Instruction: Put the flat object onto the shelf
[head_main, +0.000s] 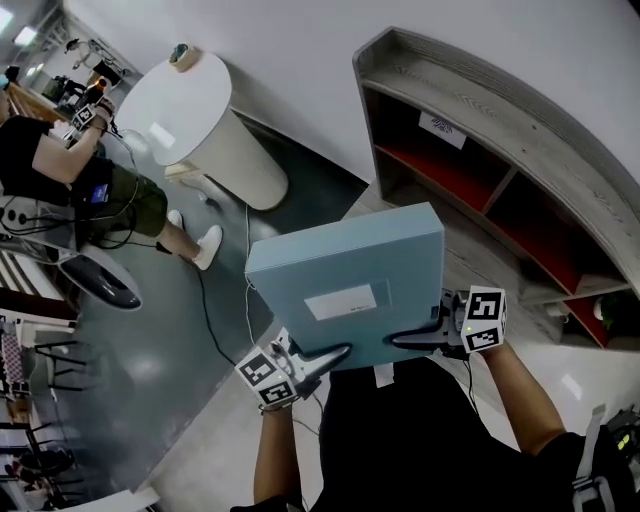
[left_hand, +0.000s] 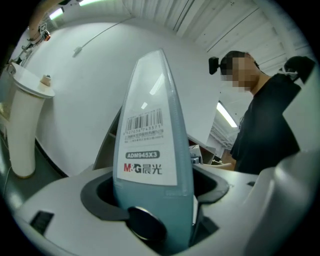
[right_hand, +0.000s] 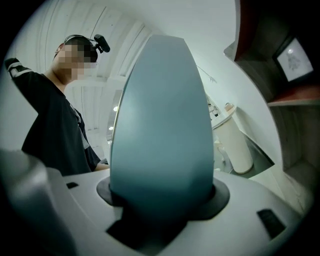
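A flat light-blue file box (head_main: 345, 275) with a white label on top is held level in the air, in front of a grey wooden shelf (head_main: 470, 100) with red-lined compartments. My left gripper (head_main: 320, 358) clamps the box's near left corner and my right gripper (head_main: 415, 340) its near right edge. In the left gripper view the box's labelled spine (left_hand: 150, 125) stands between the jaws of the left gripper (left_hand: 150, 202). The right gripper view shows the plain blue edge (right_hand: 162, 120) filling the right gripper (right_hand: 162, 200), with the shelf (right_hand: 295, 95) at the far right.
A white round pedestal table (head_main: 200, 110) stands left of the shelf against the wall. A seated person (head_main: 60, 170) is at the far left among chairs. A cable (head_main: 215, 310) runs over the grey floor. A small white card (head_main: 442, 128) leans in the upper compartment.
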